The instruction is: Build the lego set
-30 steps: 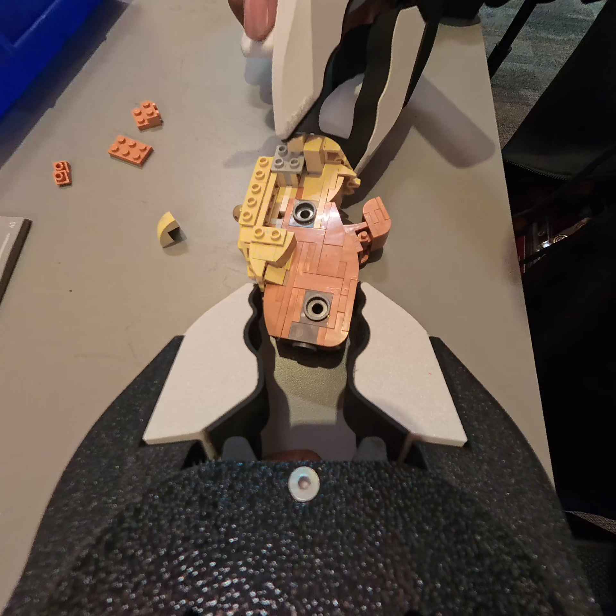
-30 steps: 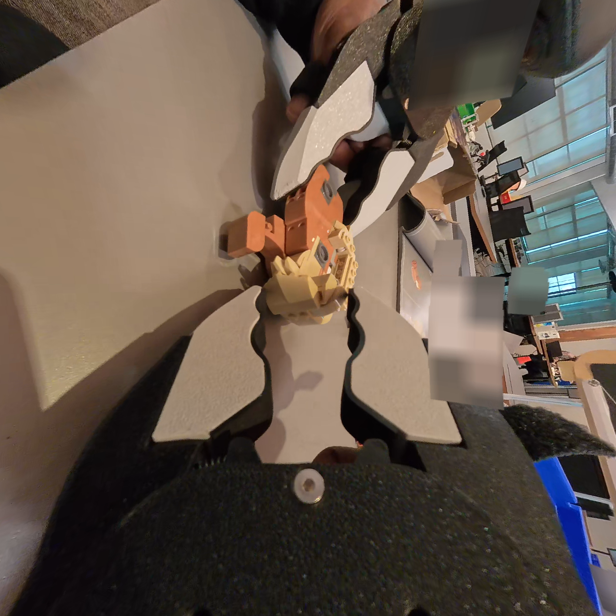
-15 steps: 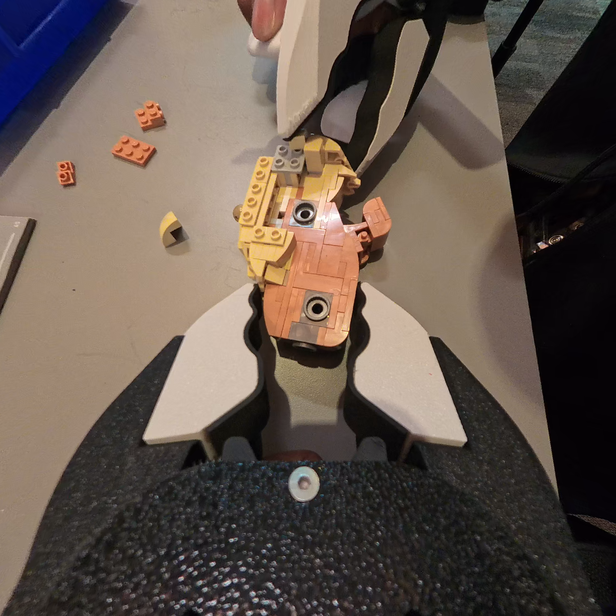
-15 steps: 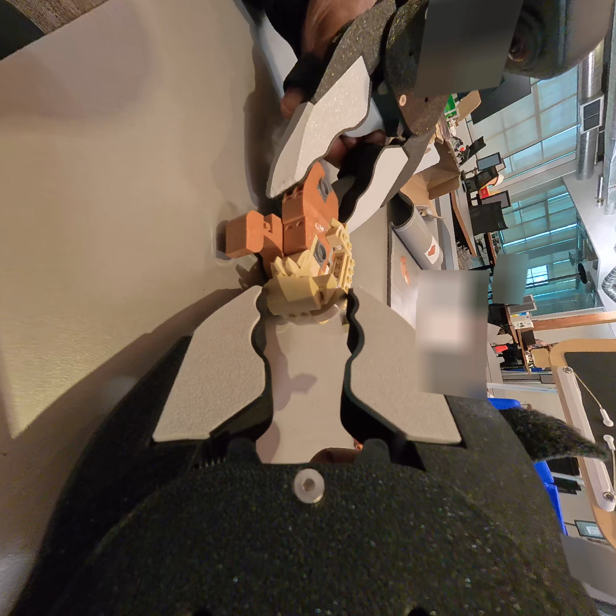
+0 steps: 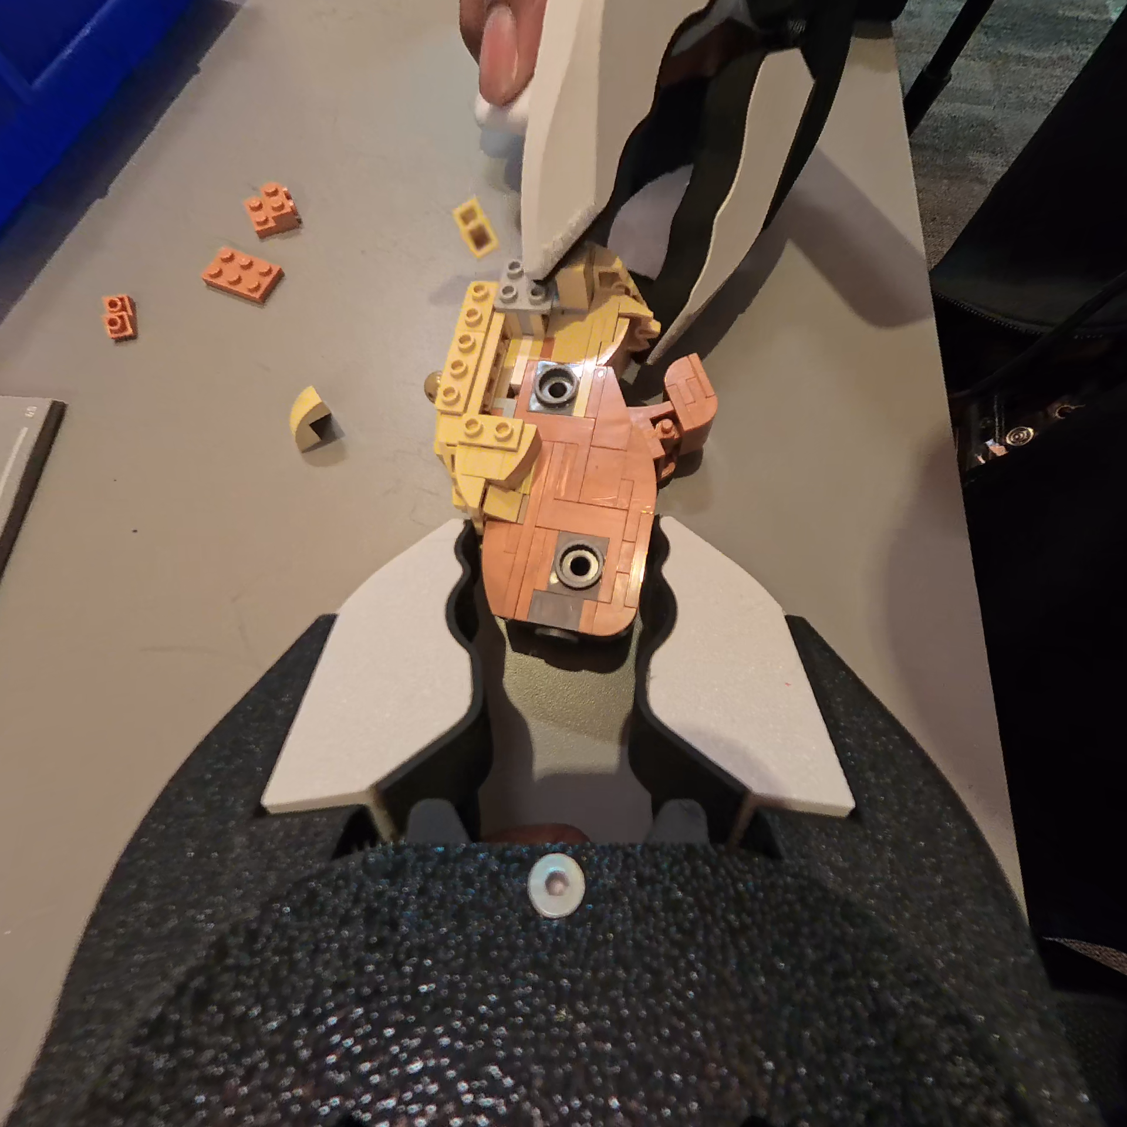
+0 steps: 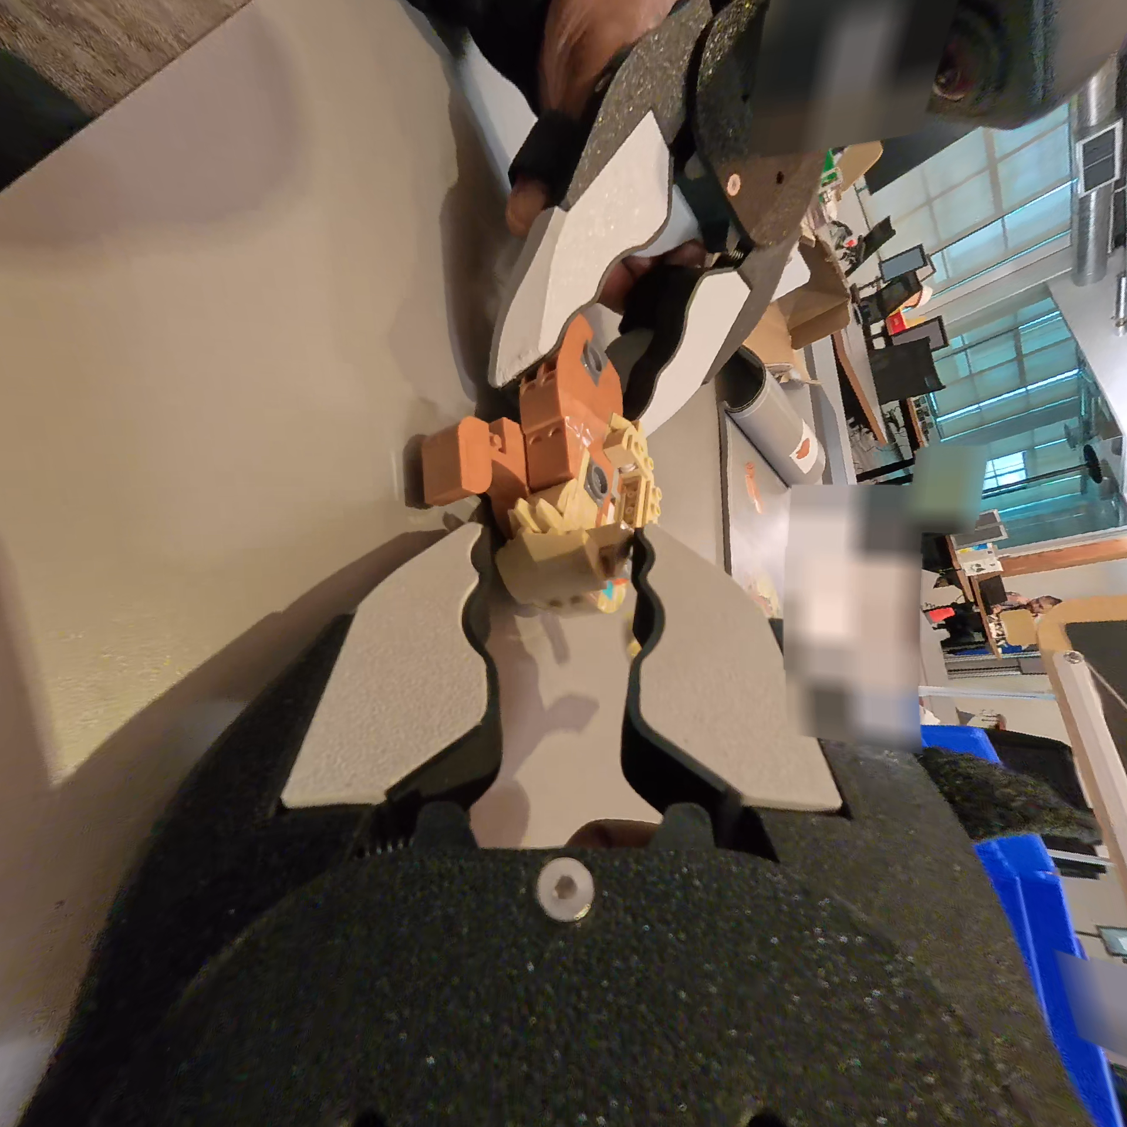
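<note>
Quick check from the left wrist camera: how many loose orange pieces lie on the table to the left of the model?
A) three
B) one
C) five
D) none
A: three orange pieces lie apart from the lego model on the grey table: a stepped piece, a flat plate and a small piece.
</note>
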`<state>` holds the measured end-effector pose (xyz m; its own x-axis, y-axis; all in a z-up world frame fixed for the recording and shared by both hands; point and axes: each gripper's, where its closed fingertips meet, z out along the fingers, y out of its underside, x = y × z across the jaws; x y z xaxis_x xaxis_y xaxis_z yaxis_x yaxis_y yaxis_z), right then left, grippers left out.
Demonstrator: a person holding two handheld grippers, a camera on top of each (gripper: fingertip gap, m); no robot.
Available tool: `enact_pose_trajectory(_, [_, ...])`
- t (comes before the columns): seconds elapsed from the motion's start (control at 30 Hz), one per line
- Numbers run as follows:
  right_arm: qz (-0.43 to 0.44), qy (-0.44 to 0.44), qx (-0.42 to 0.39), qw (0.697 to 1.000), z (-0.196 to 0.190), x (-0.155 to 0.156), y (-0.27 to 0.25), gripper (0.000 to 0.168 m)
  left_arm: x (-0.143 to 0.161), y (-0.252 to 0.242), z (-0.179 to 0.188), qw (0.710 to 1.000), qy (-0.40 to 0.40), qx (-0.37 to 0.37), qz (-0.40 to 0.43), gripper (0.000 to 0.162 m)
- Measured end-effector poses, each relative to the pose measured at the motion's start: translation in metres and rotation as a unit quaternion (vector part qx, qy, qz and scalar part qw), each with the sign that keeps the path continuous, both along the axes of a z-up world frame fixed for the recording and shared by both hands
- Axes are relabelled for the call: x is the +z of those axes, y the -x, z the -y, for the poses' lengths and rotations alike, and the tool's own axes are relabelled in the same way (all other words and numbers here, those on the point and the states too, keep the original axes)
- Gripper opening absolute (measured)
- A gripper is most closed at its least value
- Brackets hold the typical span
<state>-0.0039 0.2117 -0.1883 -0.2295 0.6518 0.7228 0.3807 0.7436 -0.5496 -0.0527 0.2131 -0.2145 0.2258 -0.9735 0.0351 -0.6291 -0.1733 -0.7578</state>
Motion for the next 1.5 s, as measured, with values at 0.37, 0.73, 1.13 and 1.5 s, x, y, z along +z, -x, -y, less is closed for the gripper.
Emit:
enact_pose_trajectory(0.37, [0.019,0.098,-0.079,0.992,-0.046,0.006,-0.029,0.045,-0.001,0.001,0.001,1.0,-0.006,-0.001,-0.005,0.053])
enact_pose_trajectory(0.73, [0.109,0.277,-0.183,0.937,-0.088,-0.027,-0.039,0.046,0.001,0.0,0.009,0.999,-0.022,-0.027,0.0,0.053])
enact_pose_trajectory(1.13, [0.125,0.304,-0.195,0.924,-0.09,-0.032,-0.032,0.019,0.012,0.004,0.016,0.998,-0.025,-0.035,0.039,0.059])
enact_pose_trajectory(1.5, [-0.036,0.498,-0.012,0.867,-0.053,0.042,-0.019,0.008,0.08,-0.005,-0.013,0.979,-0.185,-0.023,0.086,0.055])
